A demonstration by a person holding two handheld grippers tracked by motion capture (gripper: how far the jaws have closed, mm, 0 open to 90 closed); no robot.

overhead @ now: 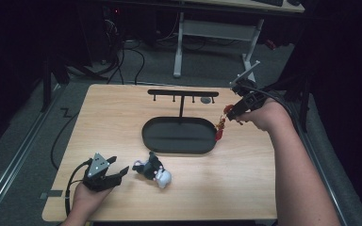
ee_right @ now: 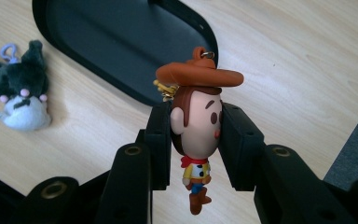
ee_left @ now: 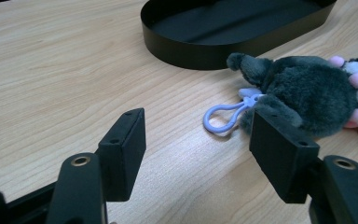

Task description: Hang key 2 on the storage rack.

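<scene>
cowboy figure (ee_right: 196,126) clamped in right gripper (ee_right: 196,140).

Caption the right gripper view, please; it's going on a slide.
Right gripper clamps a cowboy keychain figure by its head above the wooden table.

A dim room surrounds the pale wood-grain counter (overhead: 122,117), which stands on grey carpeted floor (overhead: 23,141) where dark cables (overhead: 127,56) trail, while a white-legged desk frame (overhead: 214,33) stands behind it and the far edges fade into near blackness.
</scene>
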